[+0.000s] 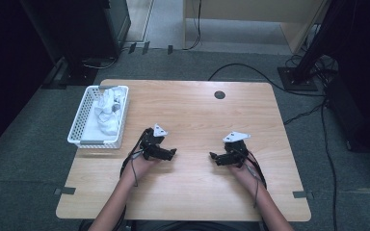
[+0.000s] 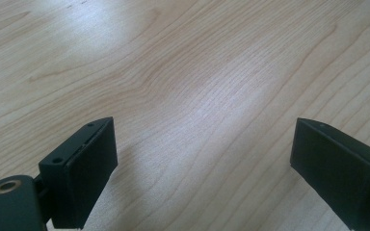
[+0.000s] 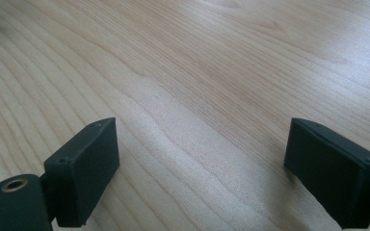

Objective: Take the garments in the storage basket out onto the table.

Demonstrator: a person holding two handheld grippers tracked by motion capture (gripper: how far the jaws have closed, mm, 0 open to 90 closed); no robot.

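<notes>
Table: light wood (image 1: 192,110), dark floor and cables around.
Basket: white mesh (image 1: 79,126) at 10 o'clock, white cloth (image 1: 107,111) inside, well apart from both grippers.
Left gripper (image 1: 172,153): jaws apart, empty, low over wood.
Right gripper (image 1: 213,156): jaws apart, empty.
Advice: left reaches toward 10 o'clock, pinch cloth's top fold, lift straight.
Views: high view gives basket; gripper views give bare grain between pads (image 2: 89,168).

Room dim, corners near black. Overhead light falls on wooden table (image 1: 192,110); soft glare patches on grain in both gripper views. Near jaws slightly soft, faint shadows beneath.
</notes>
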